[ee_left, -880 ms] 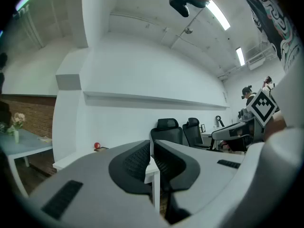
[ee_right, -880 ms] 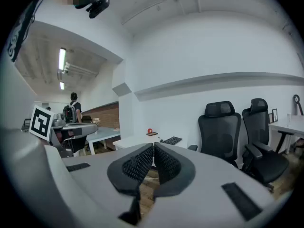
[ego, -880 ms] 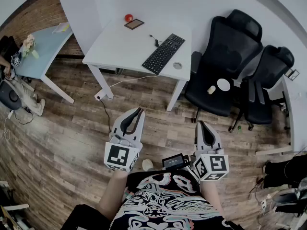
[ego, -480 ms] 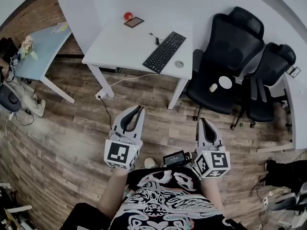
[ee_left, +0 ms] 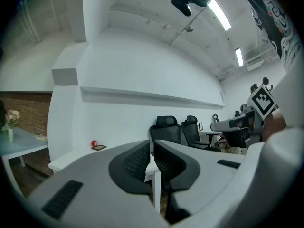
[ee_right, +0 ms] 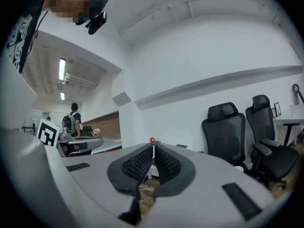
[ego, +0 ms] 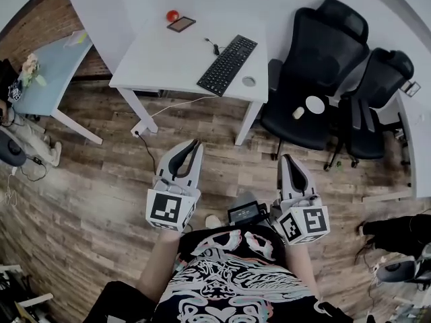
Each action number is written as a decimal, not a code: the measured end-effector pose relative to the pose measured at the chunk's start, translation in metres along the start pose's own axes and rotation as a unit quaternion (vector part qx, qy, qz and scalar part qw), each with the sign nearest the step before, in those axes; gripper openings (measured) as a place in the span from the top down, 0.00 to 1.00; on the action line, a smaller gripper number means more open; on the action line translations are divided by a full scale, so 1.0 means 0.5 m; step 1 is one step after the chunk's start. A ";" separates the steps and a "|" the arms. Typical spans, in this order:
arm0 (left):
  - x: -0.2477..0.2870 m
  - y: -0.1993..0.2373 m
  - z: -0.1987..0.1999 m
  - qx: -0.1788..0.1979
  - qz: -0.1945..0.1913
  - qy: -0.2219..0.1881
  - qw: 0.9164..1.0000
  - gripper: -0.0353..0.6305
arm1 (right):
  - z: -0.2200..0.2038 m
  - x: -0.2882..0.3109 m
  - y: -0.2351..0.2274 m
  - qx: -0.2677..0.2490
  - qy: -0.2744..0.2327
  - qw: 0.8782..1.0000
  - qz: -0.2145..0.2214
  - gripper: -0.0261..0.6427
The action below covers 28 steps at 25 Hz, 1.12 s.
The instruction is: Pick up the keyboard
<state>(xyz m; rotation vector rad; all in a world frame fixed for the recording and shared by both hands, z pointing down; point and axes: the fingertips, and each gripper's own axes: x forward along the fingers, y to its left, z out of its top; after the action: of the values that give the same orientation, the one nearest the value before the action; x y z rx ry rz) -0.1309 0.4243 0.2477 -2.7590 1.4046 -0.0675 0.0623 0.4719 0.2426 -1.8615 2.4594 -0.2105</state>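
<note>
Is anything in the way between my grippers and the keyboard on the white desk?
Nothing visible. Only wooden floor separates the left gripper and right gripper from the desk; the keyboard lies uncovered near its front right edge. The black chairs stand aside.

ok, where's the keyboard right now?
Head view, upper middle: the keyboard lies diagonally on the white desk's right half, a small round disc beside it, black chair further right.

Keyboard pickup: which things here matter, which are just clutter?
Job:
keyboard; white desk under it; left gripper and right gripper, both shut, empty, short of the desk.

Clutter:
red ball; dark flat slab; round disc; black chair; second black chair; blue table.
</note>
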 end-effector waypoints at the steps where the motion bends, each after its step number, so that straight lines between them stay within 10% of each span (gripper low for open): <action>1: 0.002 0.000 -0.003 0.000 -0.001 0.000 1.000 0.89 | -0.005 0.001 -0.002 0.002 0.003 1.000 -0.002 0.91; 28: 0.339 0.248 -0.032 -0.023 0.040 0.042 0.998 0.89 | -0.015 0.414 -0.154 0.019 0.066 0.998 0.012 0.91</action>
<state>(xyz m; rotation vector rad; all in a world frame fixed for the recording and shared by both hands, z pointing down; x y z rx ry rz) -0.1323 0.2137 0.2592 -2.7636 1.5545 -0.1510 0.0780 0.2533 0.2695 -1.8590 2.5405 -0.3875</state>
